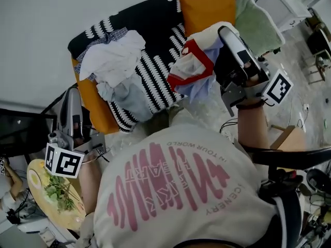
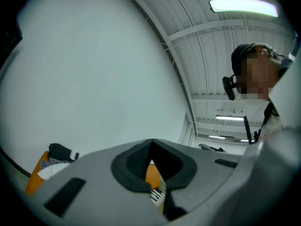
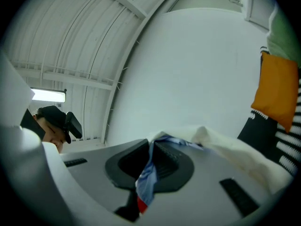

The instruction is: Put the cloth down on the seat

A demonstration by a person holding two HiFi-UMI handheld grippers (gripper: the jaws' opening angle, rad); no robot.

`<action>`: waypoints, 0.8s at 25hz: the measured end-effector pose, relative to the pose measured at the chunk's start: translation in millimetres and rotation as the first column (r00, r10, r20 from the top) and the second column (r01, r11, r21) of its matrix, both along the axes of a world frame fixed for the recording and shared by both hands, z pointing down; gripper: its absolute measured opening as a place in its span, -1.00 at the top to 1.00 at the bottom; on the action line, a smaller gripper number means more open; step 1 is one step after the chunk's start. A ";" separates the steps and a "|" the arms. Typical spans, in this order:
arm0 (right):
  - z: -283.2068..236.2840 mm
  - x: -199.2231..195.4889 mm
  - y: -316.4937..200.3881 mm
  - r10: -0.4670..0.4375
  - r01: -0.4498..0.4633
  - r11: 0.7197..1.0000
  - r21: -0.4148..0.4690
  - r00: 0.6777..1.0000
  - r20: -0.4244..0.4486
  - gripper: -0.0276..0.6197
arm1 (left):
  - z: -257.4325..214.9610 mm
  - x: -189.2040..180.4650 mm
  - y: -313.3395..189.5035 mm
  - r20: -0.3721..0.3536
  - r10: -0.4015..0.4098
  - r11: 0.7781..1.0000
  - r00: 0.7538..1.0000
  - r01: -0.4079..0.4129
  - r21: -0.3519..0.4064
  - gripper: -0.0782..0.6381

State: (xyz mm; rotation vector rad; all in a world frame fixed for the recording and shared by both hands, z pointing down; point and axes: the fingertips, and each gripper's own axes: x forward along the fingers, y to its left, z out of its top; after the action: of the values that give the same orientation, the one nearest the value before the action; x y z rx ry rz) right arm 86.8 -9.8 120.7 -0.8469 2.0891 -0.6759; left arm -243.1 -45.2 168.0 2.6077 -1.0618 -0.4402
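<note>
— What colours are on the cloth (image 1: 192,68)?
— Cream, with a red border and pale blue.
— And the seat (image 1: 209,9)?
— Orange, under a black throw (image 1: 155,30) with white dashed stripes. The blanket (image 1: 258,22) is pale green.

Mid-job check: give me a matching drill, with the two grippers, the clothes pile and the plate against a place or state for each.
Things:
1. right gripper
2. left gripper
3. pile of clothes
4. plate

Places or states:
a. lying on the black-and-white seat cover
b. shut on the red, white and blue cloth
c. jaws together, nothing between them
d. low at the left, with greens on it

Pairs: 1-b, 2-c, 3-a, 4-d
</note>
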 end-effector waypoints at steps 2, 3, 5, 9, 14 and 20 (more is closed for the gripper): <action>3.2 0.6 -13.2 -0.039 0.039 0.999 0.003 0.999 0.000 0.82 | 0.0 1.2 1.9 -0.001 -0.033 0.999 0.999 0.033 0.008 0.76; 5.0 0.9 -26.9 -0.061 0.061 0.998 -0.003 0.998 0.001 0.82 | 0.8 2.6 -2.8 -0.001 -0.050 0.999 0.999 0.050 0.003 0.76; 10.3 -0.6 -63.5 -0.113 0.114 0.993 -0.032 0.994 0.006 0.82 | 3.1 5.6 -18.5 0.010 -0.085 0.996 0.996 0.086 -0.021 0.76; 34.1 -13.3 -114.4 -0.204 0.202 0.971 -0.127 0.979 0.003 0.82 | -1.4 -0.2 -31.6 0.031 -0.177 0.983 0.984 0.178 -0.040 0.76; 74.5 -12.8 -146.6 -0.290 0.300 0.930 -0.214 0.954 0.077 0.82 | -5.3 -3.7 -23.3 0.087 -0.274 0.960 0.958 0.278 -0.036 0.76; 136.5 -12.3 -217.8 -0.346 0.355 0.867 -0.350 0.934 0.091 0.82 | -5.9 -6.6 -42.6 0.108 -0.391 0.916 0.914 0.398 -0.056 0.76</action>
State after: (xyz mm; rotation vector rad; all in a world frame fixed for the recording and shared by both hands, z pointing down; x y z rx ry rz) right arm 74.4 -227.7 257.2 -0.6445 2.1490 -1.2937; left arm -249.7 -87.8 162.1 2.3617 -1.6157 -0.3536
